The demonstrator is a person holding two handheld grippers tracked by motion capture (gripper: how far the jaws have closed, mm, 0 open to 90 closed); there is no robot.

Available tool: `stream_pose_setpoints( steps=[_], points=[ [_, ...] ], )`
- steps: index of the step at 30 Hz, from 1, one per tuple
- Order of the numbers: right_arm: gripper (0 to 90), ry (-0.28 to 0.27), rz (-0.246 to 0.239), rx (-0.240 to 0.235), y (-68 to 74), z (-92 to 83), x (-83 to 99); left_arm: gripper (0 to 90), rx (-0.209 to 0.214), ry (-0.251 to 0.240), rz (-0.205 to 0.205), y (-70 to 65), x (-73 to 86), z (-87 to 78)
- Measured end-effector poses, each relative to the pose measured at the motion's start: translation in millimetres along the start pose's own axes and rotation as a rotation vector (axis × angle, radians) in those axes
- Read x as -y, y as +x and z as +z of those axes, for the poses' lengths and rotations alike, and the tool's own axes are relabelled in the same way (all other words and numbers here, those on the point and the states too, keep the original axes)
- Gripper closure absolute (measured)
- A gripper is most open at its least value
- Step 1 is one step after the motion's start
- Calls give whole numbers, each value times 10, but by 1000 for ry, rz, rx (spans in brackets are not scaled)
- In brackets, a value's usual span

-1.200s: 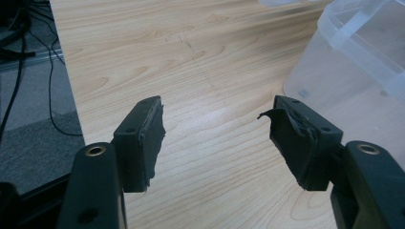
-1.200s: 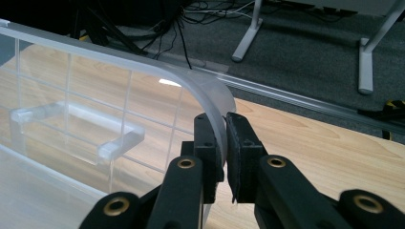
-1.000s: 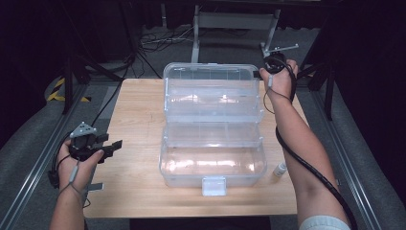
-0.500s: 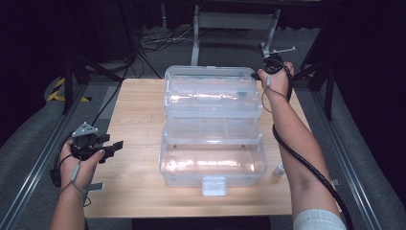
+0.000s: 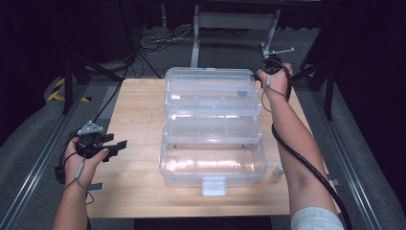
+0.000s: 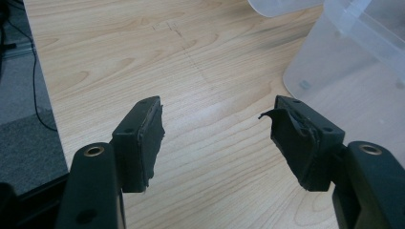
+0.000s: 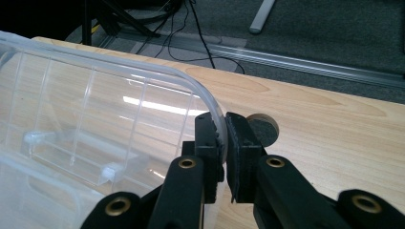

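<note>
Open box point(image 5: 213, 143) mid-table point(image 5: 139, 110), left claw point(image 5: 117, 146) left, right claw point(image 5: 268, 72) at rear-right corner

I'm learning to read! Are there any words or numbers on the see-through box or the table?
No readable words or numbers anywhere.
Clear plastic box: a small mark low on its wall, too blurred to read.
Wooden table: faint pencil-like lines, no letters.
Yellow-black floor stripes: only a pattern.
</note>
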State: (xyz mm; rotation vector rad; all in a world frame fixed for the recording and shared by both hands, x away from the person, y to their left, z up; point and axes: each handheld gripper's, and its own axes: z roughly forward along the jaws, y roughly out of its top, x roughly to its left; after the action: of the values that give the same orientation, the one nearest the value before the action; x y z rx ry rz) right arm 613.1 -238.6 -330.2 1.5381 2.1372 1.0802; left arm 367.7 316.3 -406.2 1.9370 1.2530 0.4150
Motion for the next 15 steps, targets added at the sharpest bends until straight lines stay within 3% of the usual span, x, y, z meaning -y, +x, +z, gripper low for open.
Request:
stream_pose_setpoints(
  steps=[15],
  points=[
    [846,21,33,-22,-83,182,56,361,4,13,-7,29,26,28]
  ],
)
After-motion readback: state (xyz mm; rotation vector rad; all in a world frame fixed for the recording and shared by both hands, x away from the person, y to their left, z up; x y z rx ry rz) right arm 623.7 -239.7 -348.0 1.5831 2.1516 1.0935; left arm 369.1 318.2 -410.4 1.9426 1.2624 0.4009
